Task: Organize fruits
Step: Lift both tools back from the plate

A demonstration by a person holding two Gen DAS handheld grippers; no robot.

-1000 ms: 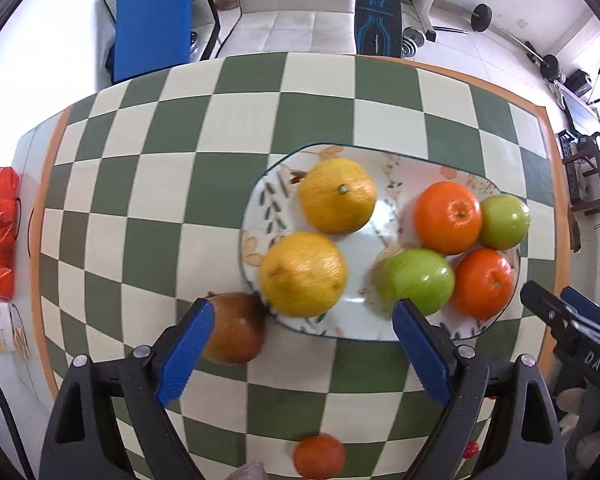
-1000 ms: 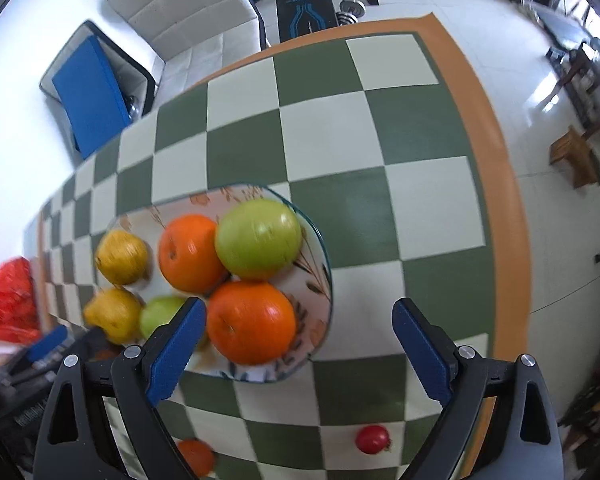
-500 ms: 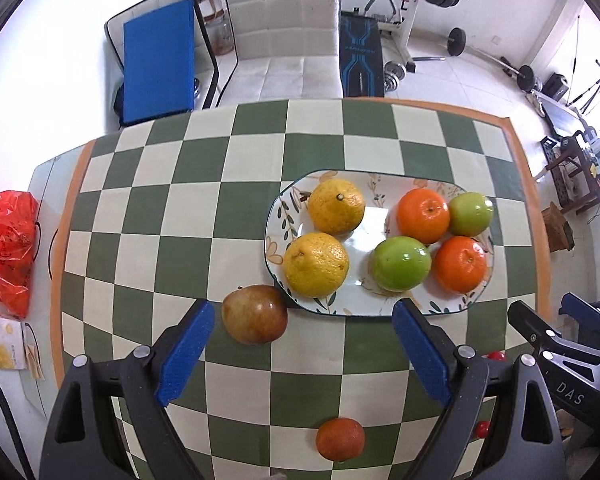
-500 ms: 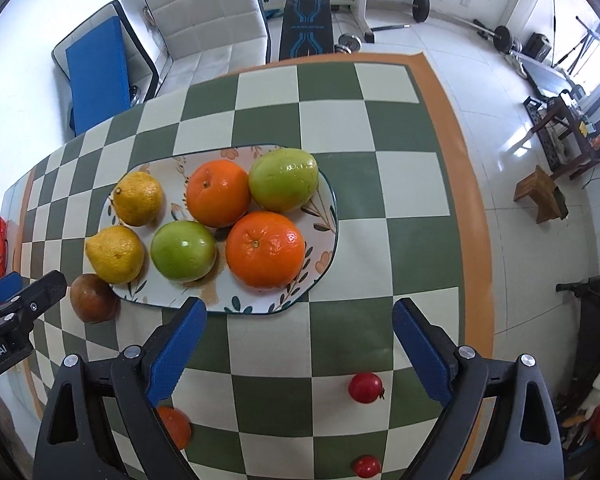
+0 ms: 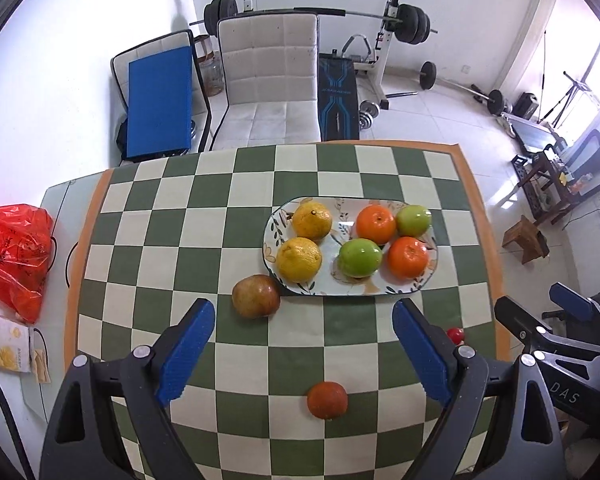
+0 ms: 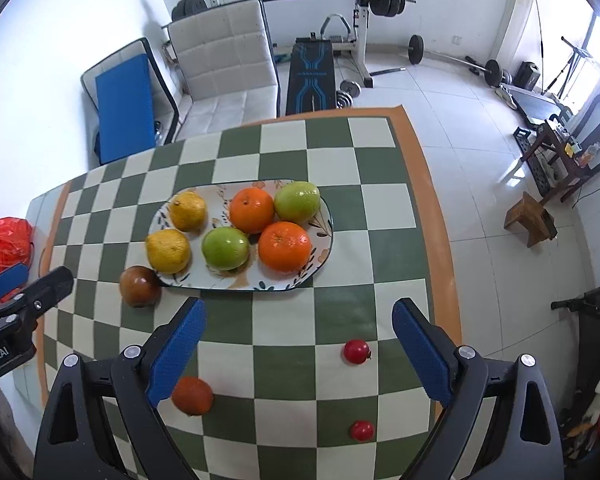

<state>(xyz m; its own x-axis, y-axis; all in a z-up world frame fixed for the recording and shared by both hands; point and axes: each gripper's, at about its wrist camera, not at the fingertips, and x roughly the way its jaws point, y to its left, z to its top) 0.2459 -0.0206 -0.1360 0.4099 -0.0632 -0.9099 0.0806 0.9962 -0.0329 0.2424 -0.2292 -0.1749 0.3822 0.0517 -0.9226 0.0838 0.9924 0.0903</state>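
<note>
An oval patterned plate [image 5: 431, 276] [image 6: 324, 258] on the checkered table holds two yellow citrus fruits [image 5: 299, 259], two oranges [image 5: 407, 257] and two green apples [image 5: 359, 257]. A brown-red pomegranate [image 5: 256, 295] [image 6: 139, 285] touches the plate's near left rim. A small dark orange [image 5: 327, 399] [image 6: 192, 395] lies on the cloth nearer me. Two small red fruits [image 6: 356, 351] [image 6: 361, 430] lie near the right edge. My left gripper [image 5: 302, 354] and right gripper [image 6: 298, 354] are open, empty, raised above the near table.
A red plastic bag [image 5: 14, 256] and a snack box [image 5: 4, 346] sit off the table's left end. A white chair [image 5: 270, 92], a blue mat [image 5: 159, 100] and gym weights stand behind the table. The orange table border [image 6: 432, 216] runs along the right.
Both grippers have pulled back and up from the plate, so the whole table and room show. The fruits have not moved. Both jaws stay open.
</note>
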